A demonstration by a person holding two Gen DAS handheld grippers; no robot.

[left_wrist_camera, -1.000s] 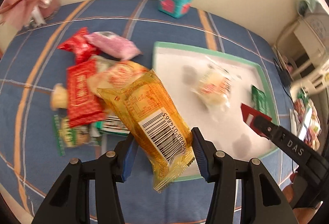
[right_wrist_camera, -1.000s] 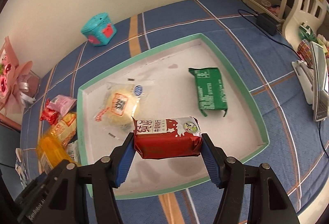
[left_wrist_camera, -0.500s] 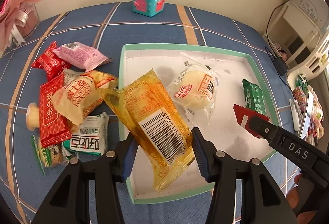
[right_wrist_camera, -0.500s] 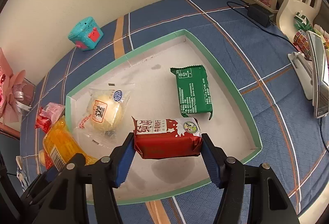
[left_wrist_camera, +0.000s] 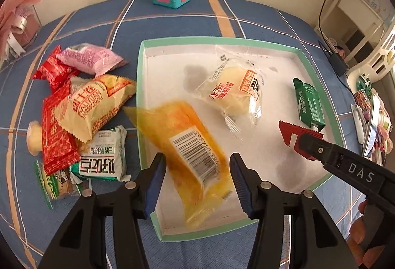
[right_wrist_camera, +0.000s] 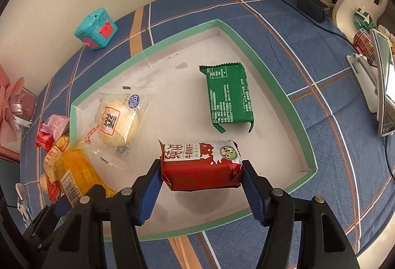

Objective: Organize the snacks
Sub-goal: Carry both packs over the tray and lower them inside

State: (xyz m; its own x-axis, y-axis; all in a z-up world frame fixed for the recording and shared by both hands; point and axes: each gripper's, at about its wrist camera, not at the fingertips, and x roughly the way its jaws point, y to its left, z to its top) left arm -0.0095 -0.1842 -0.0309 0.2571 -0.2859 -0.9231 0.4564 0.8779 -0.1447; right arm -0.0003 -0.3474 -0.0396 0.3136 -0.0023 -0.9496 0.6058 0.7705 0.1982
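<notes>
Left tongs (left_wrist_camera: 196,176) stand spread, the blurred yellow packet (left_wrist_camera: 190,153) dropping loose at the tray's (left_wrist_camera: 142,101) near-left corner. Right tongs (right_wrist_camera: 200,191) clamp a red packet (right_wrist_camera: 201,165) above the tray's near edge; lowering and releasing comes next, probably.

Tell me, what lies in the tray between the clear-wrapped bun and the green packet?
Nothing: in the right wrist view, only bare white tray floor separates the bun from the green packet. The left wrist view agrees.
</notes>
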